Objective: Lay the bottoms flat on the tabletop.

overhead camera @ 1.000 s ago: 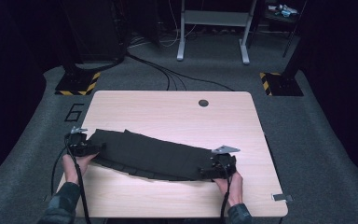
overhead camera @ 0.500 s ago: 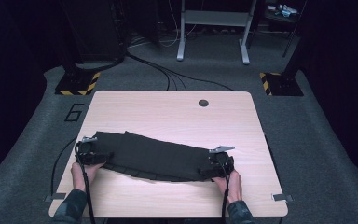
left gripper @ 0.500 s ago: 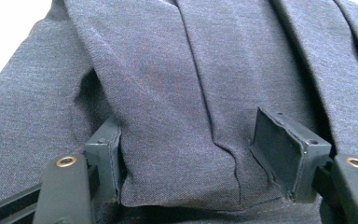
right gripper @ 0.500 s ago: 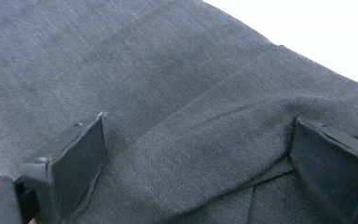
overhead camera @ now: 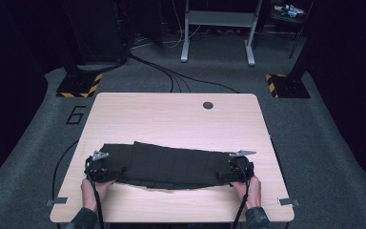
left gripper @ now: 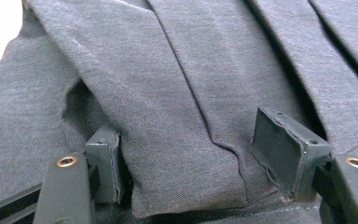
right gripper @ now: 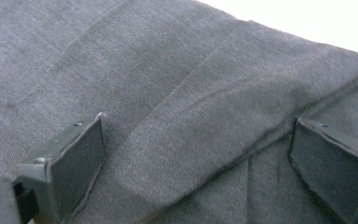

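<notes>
While the cloth [overhead camera: 169,164] lies folded in a long dark band across the lower middle of the high view, it rests on the table [overhead camera: 171,117] near its front edge. At the lower left the left gripper [overhead camera: 100,168] sits at the cloth's end; at the lower right the right gripper [overhead camera: 238,169] sits at the other end. In the left gripper view the jaws stand wide apart, a folded edge of cloth [left gripper: 182,116] lying loose between them. In the right gripper view the jaws are likewise spread wide over the cloth [right gripper: 177,116], clamping nothing. A hand [overhead camera: 94,193] backs each gripper at the bottom of the frame.
</notes>
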The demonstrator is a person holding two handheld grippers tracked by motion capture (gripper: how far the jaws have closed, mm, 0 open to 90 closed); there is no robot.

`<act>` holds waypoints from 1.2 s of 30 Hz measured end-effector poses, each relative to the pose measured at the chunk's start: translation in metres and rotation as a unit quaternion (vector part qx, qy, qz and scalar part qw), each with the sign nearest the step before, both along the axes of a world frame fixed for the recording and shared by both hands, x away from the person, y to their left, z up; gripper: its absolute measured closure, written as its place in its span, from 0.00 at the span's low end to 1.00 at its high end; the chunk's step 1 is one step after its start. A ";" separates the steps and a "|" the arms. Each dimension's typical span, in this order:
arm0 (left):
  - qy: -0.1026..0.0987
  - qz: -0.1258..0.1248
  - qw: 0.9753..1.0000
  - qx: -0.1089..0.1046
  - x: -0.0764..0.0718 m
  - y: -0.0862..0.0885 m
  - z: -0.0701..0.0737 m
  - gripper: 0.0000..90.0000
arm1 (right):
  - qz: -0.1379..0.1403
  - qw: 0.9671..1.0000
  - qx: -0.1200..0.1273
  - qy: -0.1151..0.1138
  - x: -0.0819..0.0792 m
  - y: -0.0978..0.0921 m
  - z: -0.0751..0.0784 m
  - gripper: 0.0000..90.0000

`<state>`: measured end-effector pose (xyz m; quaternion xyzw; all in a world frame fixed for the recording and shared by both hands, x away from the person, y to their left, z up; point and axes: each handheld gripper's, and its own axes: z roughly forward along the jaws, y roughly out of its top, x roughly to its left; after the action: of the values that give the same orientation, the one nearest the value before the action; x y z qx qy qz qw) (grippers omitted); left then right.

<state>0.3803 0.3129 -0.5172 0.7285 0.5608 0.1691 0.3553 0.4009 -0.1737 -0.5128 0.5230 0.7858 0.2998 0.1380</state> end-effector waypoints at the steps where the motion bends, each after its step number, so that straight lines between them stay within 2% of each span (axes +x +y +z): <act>1: 0.001 -0.005 1.000 0.000 -0.002 -0.002 0.000 0.34 | -0.007 1.000 0.002 0.002 -0.001 -0.003 0.000 0.04; 3: 0.003 -0.010 1.000 -0.004 -0.006 -0.006 0.000 0.34 | -0.011 1.000 0.000 -0.002 -0.002 -0.009 0.000 0.04; 6: -0.007 -0.012 1.000 -0.015 -0.012 -0.010 -0.002 0.34 | -0.018 1.000 -0.002 -0.005 -0.005 -0.016 0.000 0.04; 8: -0.002 -0.022 1.000 -0.018 -0.013 -0.008 0.000 0.34 | -0.022 1.000 0.004 -0.004 -0.007 -0.019 0.000 0.04; 10: -0.010 -0.021 0.999 -0.024 -0.013 -0.005 0.004 0.33 | -0.015 1.000 0.015 -0.010 -0.008 -0.022 0.002 0.04; 12: -0.018 -0.012 0.999 -0.039 -0.016 -0.001 0.012 0.29 | -0.012 0.999 0.035 -0.020 -0.012 -0.026 0.008 0.04; 13: -0.020 -0.013 0.999 -0.039 -0.018 0.002 0.016 0.28 | -0.011 0.999 0.046 -0.026 -0.015 -0.027 0.013 0.05; 16: -0.035 -0.008 0.998 -0.051 -0.026 0.010 0.026 0.27 | -0.012 0.998 0.051 -0.038 -0.028 -0.026 0.027 0.06; 20: -0.033 -0.021 0.998 -0.041 -0.035 0.014 0.031 0.28 | -0.005 0.998 0.051 -0.048 -0.045 -0.024 0.036 0.11; 25: -0.021 -0.035 0.998 -0.041 -0.043 0.013 0.023 0.36 | 0.001 0.998 0.052 -0.046 -0.061 -0.017 0.032 0.24; 27: -0.021 -0.038 0.998 -0.040 -0.044 0.012 0.021 0.38 | 0.005 0.998 0.050 -0.041 -0.065 -0.012 0.030 0.28; 31: -0.024 -0.035 0.999 -0.032 -0.045 0.009 0.019 0.45 | 0.009 0.999 0.026 -0.037 -0.066 -0.006 0.023 0.39; 33: -0.022 -0.034 0.999 -0.029 -0.044 0.010 0.018 0.50 | 0.003 0.999 0.028 -0.029 -0.066 -0.006 0.020 0.44; 36: -0.016 -0.028 0.999 -0.023 -0.043 0.010 0.015 0.57 | 0.002 0.999 0.028 -0.035 -0.066 -0.006 0.016 0.49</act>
<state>0.3371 0.3226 -0.5023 0.7327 0.5378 0.1577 0.3861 0.3350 -0.1801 -0.4966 0.5146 0.7727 0.3401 0.1498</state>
